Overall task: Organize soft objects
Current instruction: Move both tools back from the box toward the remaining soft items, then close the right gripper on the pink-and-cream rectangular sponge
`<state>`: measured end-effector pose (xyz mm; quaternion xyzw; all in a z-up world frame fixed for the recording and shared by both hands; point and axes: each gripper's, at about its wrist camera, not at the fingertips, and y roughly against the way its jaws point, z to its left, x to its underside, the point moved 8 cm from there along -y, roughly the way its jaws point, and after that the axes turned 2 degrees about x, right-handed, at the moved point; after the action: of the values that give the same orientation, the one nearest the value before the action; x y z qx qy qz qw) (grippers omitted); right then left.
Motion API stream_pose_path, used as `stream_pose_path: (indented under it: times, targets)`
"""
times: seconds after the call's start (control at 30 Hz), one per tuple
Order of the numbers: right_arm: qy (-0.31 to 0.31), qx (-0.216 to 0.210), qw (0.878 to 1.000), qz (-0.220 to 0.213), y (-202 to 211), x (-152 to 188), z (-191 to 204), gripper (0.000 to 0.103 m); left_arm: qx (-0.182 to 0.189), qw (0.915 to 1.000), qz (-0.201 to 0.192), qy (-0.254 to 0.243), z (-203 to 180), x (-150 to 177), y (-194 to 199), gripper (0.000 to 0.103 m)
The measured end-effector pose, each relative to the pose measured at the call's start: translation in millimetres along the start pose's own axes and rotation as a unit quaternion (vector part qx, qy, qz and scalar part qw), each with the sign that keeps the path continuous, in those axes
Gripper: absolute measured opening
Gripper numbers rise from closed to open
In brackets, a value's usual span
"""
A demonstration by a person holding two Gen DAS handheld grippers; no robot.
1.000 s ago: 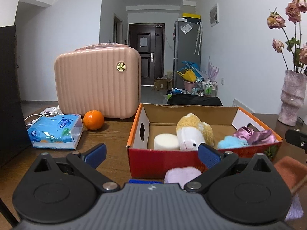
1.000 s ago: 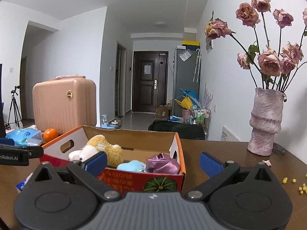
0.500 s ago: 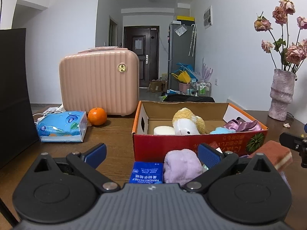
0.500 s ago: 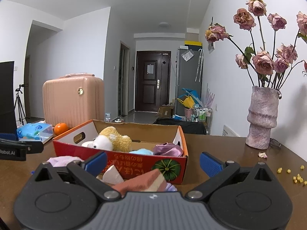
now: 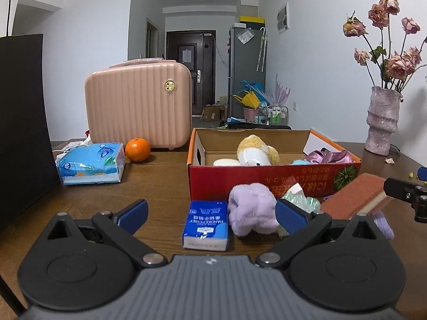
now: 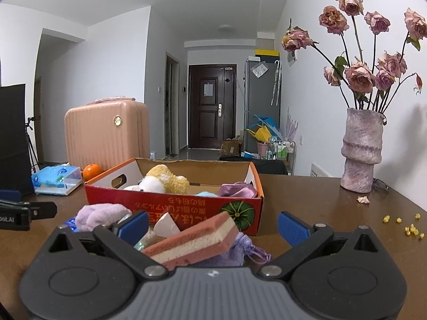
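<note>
Left wrist view shows the soft things gathered on the wooden table (image 5: pixel 160 176) just in front of the red cardboard box (image 5: pixel 267 178): a lilac plush piece (image 5: pixel 252 209), a crinkly pale-green packet (image 5: pixel 301 200) to its right, and a pink-topped sponge (image 5: pixel 352 197) tilted farther right, with a lilac drawstring pouch (image 6: pixel 240 248) under it in the right wrist view. A blue handkerchief pack (image 5: pixel 206 224) lies flat just left of the plush. Inside the box sit a yellow-and-white plush toy (image 5: pixel 254 152), a white round pad (image 5: pixel 226 162), a light-blue soft item (image 5: pixel 300 162) and a shiny purple cloth (image 5: pixel 331 156).

The left gripper (image 5: pixel 210 217) hangs near the table with its blue pads spread wide, grasping nothing; the handkerchief pack and plush lie between and beyond them. The right gripper (image 6: pixel 213 225) is likewise released, fingers wide apart, with the sponge and a white wedge-shaped piece (image 6: pixel 166 228) in the gap ahead, not pinched.

Left of the box stand a blue tissue pack (image 5: pixel 90 164) and an orange (image 5: pixel 137 149), with a pink hard-shell case (image 5: pixel 138 104) behind them. A dark panel (image 5: pixel 21 122) fills the far left. At the right, a mottled pink vase (image 6: pixel 361 149) holds dried roses (image 6: pixel 360 74); a fallen petal (image 6: pixel 363 199) and small yellow crumbs (image 6: pixel 408 228) lie on the table nearby.
</note>
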<state>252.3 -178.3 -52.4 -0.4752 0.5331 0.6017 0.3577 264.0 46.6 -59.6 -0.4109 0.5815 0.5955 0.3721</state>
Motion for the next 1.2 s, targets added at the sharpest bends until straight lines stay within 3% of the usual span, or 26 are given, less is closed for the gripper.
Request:
stream_pose_path:
  times: [0.53, 1.2]
  targets:
    - [0.007, 0.005, 1.0, 0.012, 8, 12, 9, 0.103, 0.003, 1.0, 0.007, 0.002, 2, 8, 7, 0.103]
    - [0.035, 0.013, 0.998, 0.045, -34, 19, 26, 0.103, -0.008, 0.9996, 0.027, 0.006, 6, 12, -2, 0.103]
